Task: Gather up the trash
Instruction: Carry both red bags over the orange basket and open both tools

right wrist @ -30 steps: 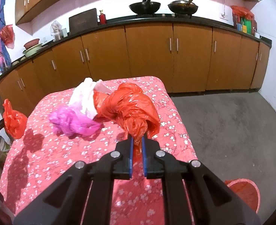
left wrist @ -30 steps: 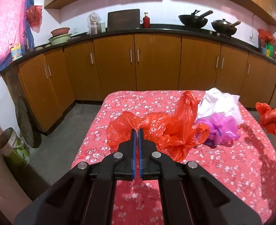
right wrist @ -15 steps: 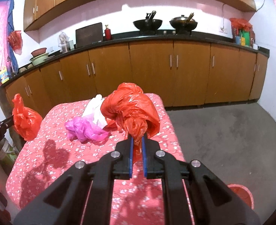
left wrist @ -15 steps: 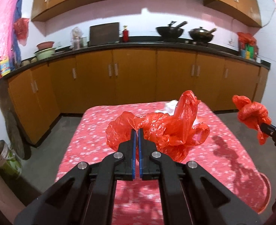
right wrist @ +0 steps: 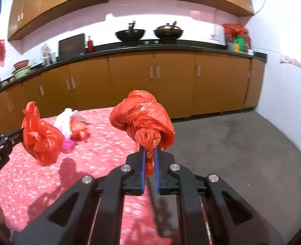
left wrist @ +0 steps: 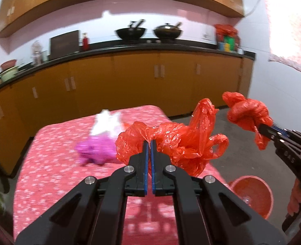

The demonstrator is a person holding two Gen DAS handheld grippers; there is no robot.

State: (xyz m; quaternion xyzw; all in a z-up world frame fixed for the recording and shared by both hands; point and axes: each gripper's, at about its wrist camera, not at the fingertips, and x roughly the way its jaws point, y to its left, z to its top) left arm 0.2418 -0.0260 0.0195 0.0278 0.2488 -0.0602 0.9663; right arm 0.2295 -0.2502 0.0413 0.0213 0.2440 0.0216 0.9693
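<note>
My left gripper (left wrist: 149, 143) is shut on a crumpled red plastic bag (left wrist: 183, 143) and holds it in the air above the table's right part; it also shows in the right wrist view (right wrist: 41, 137). My right gripper (right wrist: 149, 153) is shut on a knotted red plastic bag (right wrist: 143, 118), held above the table's right edge; it shows at the right of the left wrist view (left wrist: 248, 114). A purple bag (left wrist: 95, 149) and a white bag (left wrist: 106, 122) lie on the red flowered table (left wrist: 54, 163). A red bucket (left wrist: 252, 194) stands on the floor, right of the table.
Brown cabinets (right wrist: 130, 81) under a black counter run along the back wall, with two woks (right wrist: 130, 33) on top. Grey floor (right wrist: 232, 143) lies right of the table. A small red bag (right wrist: 79, 129) lies by the white one.
Both grippers have swung to the right with their red bags still held. The red bucket on the floor has come into the left wrist view.
</note>
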